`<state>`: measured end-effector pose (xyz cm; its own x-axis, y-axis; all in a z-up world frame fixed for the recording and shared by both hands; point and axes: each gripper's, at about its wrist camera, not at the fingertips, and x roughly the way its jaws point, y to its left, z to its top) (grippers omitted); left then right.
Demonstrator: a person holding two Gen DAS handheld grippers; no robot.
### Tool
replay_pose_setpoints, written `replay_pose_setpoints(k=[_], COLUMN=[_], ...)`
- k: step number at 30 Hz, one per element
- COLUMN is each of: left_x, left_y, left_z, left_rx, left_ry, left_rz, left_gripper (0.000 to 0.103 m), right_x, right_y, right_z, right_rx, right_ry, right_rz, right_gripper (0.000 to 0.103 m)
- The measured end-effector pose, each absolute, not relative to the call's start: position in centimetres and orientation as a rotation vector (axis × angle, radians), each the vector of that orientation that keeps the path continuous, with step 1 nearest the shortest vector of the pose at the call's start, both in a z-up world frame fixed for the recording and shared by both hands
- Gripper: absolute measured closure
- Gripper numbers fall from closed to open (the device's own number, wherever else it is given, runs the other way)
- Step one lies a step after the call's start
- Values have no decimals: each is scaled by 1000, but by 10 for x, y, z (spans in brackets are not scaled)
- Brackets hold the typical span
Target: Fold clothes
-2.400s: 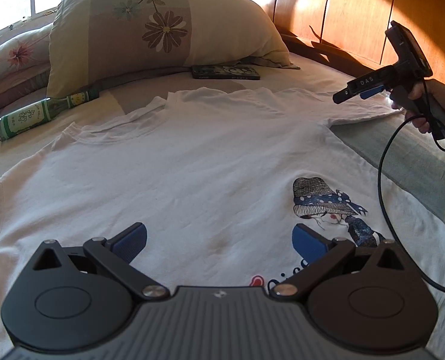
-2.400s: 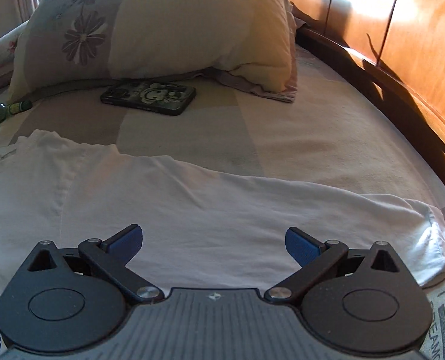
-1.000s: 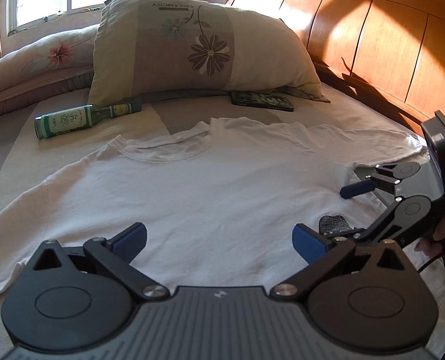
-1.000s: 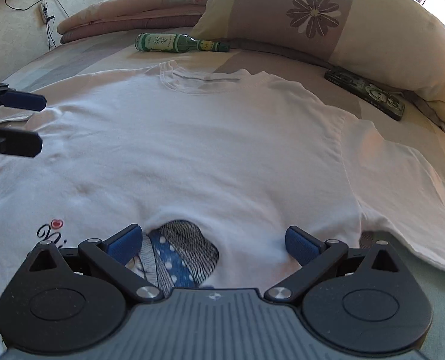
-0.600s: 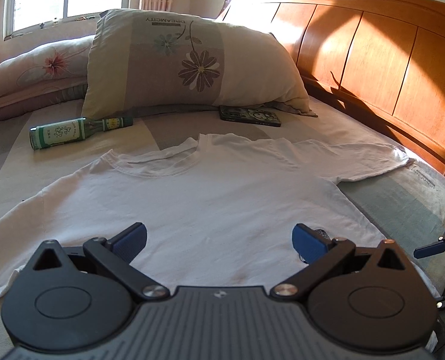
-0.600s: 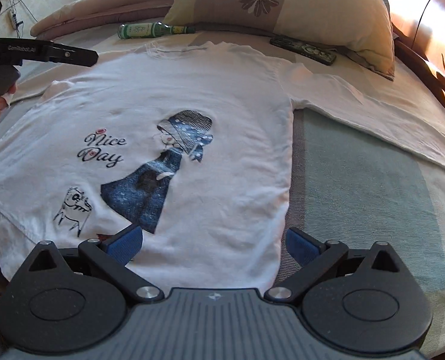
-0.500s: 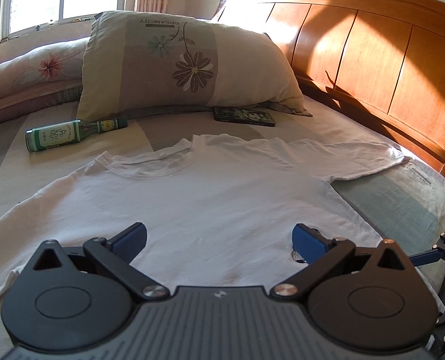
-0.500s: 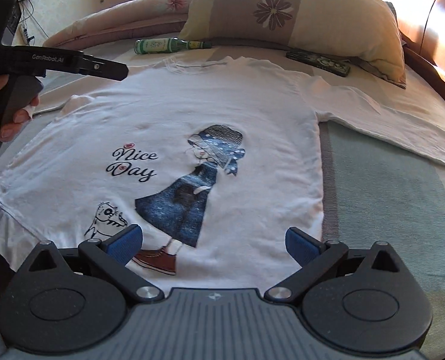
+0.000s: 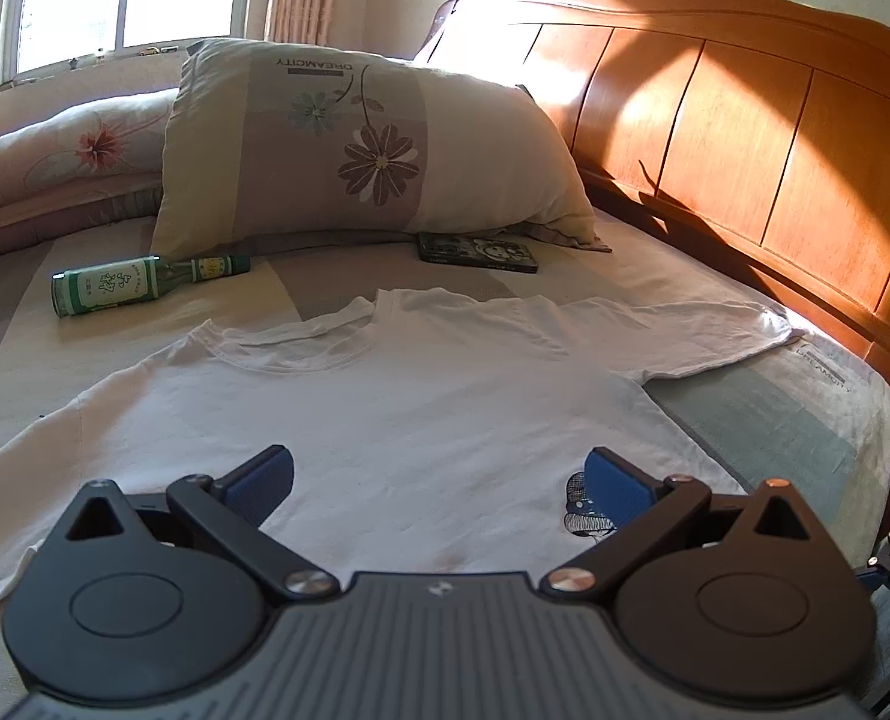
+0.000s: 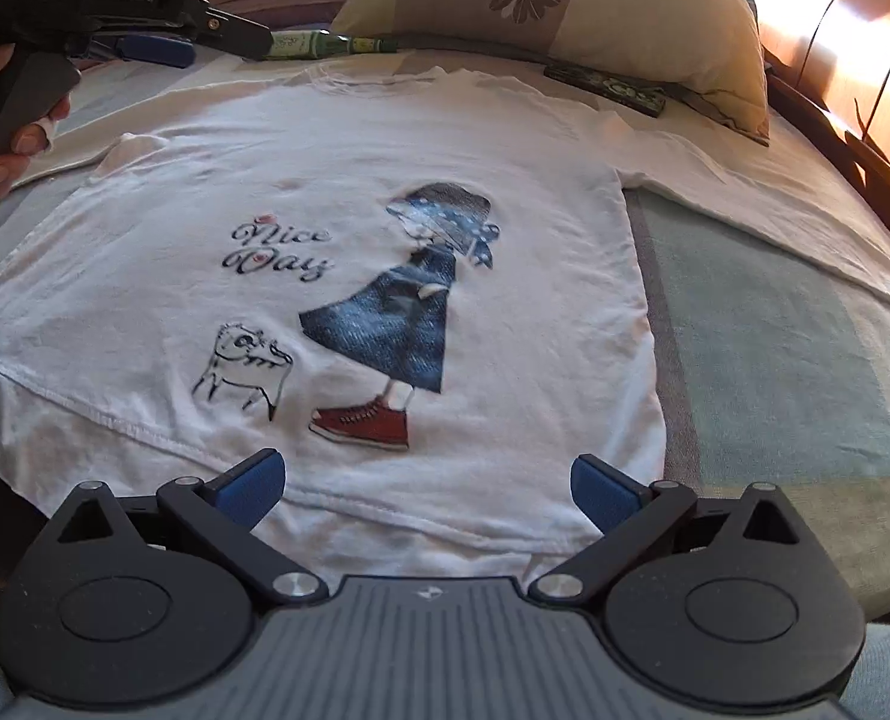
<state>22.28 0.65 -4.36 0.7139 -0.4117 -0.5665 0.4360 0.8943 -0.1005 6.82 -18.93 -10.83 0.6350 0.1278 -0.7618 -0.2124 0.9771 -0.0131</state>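
A white long-sleeved T-shirt [image 10: 505, 192] with a girl print and the words "Nice Day" lies spread flat, front up, on the bed; it also shows in the left wrist view [image 9: 420, 408]. My left gripper [image 9: 438, 480] is open and empty above the shirt's chest. It also shows in the right wrist view [image 10: 162, 51], held at the shirt's far left side. My right gripper [image 10: 426, 489] is open and empty, just above the shirt's bottom hem. Both sleeves lie stretched out sideways.
A flowered pillow [image 9: 354, 144] leans at the far side, with a green bottle [image 9: 120, 285] and a dark phone [image 9: 475, 252] in front of it. The wooden headboard [image 9: 745, 132] runs along the right. The bed's near edge lies under my right gripper.
My right gripper has pulled back from the right sleeve to the shirt's bottom hem. My left gripper has drawn back and risen a little. The shirt has not moved.
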Motion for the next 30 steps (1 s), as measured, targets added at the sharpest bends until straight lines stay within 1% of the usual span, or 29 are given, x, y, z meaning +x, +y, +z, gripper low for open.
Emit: replay_pose_setpoints(k=[2,5,8,12,18,22,26,30], left_x=[224,225,229,241,257,266,265,263], left_y=[4,0,0,1,7,15,13,10], left_z=[-47,-51,-58,-75,-102,-119,-125,-124], left_rx=[51,66,59,59,73,69,85,76], left_ry=[627,641,663,716,797,843,832,839], left_rz=[-472,-476,-478,-446,-369,-322,-313,-314], left_gripper=[1,1,1,1,1,1,1,1], right_x=[81,106,104,90,130,165,157,158], right_y=[-174,-150,-139,-144,-147,-147,-149,-144], right_z=[-104,-110,-125,-120,-100,-112,-132,-129], right_rx=[-121,-131,-143,-93,-43,-98,-110,-130], right_ry=[834,857,875,870,786,777,766,804], right_rz=[224,241,237,239,262,237,247,237], right_gripper=[0,0,0,0,0,0,0,0])
